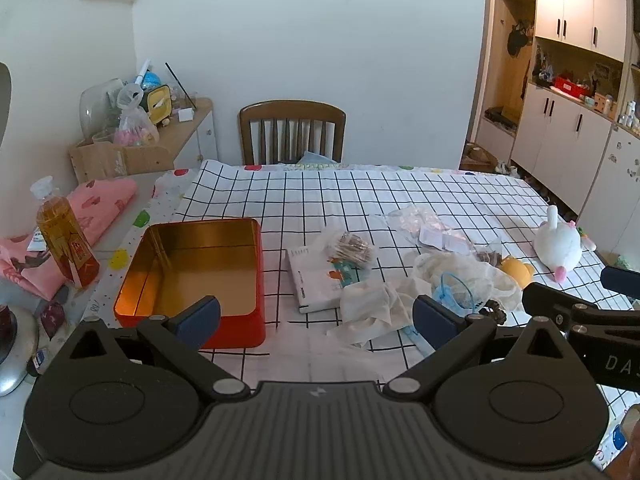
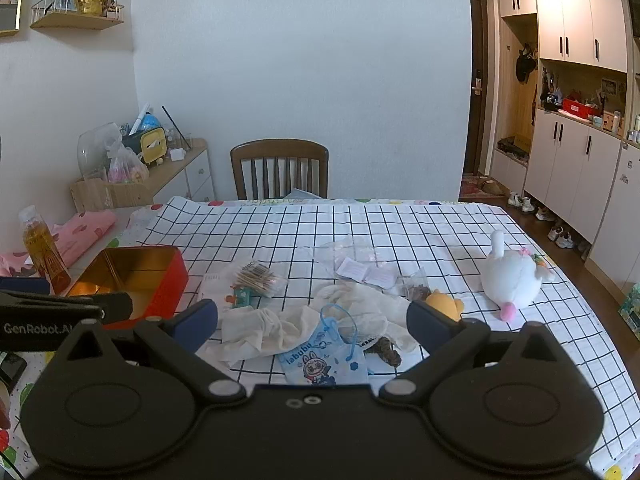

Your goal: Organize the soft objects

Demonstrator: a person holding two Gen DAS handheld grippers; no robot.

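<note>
Two tongs (image 1: pixel 316 316) (image 2: pixel 312 326) both spread and empty, one red tin (image 1: pixel 192 280), one white plush (image 2: pixel 512 276), one yellow plush (image 2: pixel 444 304)

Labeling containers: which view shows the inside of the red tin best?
Left wrist. The red tin sits close, just beyond the left tongs, its gold floor and walls showing. In the right wrist view the tin is off to the side, partly hidden behind the other tool.
</note>
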